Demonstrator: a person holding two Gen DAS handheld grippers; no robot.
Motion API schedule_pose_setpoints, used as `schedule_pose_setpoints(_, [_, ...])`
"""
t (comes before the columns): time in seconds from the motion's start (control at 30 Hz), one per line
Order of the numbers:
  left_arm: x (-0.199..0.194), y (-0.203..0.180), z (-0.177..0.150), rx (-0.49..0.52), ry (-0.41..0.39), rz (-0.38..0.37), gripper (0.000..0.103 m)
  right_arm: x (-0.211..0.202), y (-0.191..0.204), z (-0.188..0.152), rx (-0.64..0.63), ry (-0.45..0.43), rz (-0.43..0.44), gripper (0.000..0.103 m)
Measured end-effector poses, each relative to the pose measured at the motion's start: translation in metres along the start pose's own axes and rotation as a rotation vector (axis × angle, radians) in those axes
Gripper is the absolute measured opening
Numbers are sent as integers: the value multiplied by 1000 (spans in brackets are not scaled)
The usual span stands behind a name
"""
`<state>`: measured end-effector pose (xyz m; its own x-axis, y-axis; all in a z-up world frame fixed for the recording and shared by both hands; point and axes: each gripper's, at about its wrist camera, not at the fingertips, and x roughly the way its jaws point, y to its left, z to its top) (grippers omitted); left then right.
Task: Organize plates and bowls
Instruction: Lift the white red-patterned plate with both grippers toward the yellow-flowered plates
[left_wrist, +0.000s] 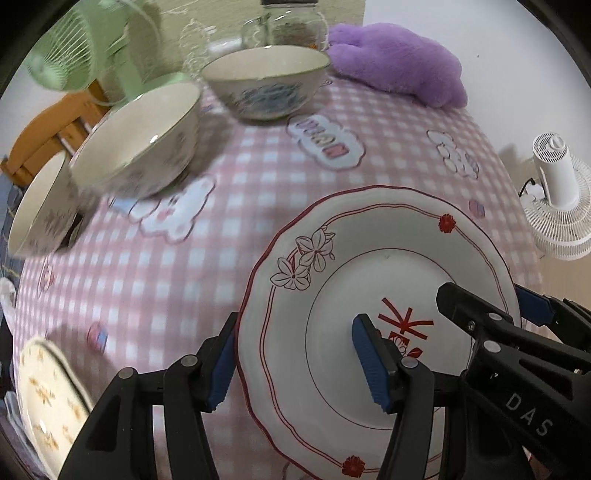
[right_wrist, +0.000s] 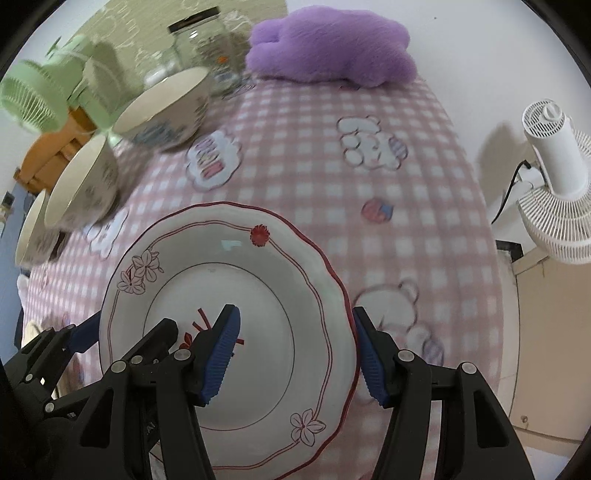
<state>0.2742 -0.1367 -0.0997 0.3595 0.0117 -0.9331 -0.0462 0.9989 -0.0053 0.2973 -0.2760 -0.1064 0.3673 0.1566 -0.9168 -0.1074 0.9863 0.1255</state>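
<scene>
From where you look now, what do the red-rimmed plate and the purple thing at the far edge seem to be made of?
Red-rimmed plate: probably glazed ceramic or porcelain; smooth white surface with a bright reflection and printed red flowers. Melamine cannot be excluded.
Purple thing: a plush cushion or toy, soft fuzzy fabric with rounded, stuffed shapes and no shine.

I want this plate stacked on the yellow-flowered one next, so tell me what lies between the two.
Nothing visible does. The red-rimmed plate sits gripped at opposite rims by the left gripper and right gripper. Only bare checked tablecloth separates it from the yellow-flowered plate; the bowls stand farther back.
</scene>
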Motion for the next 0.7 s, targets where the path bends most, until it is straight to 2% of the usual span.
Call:
schedule_pose_setpoints(0.23, [-8, 14, -22, -26, 35, 5, 61, -8, 15, -27, 18, 30, 10, 64])
schedule_pose_setpoints(0.43, [-10, 16, -25, -26, 15, 0, 61, -12, 18, -32, 2, 31, 38, 64])
schedule_pose_setpoints(0.63, [-9, 18, -25, -20, -3, -21, 58, -16, 16, -30, -100, -17, 35, 64])
schedule_pose_setpoints(0.7, [-8, 22, -23, -39, 3, -39, 56, -14, 14, -29, -116, -5, 42, 56])
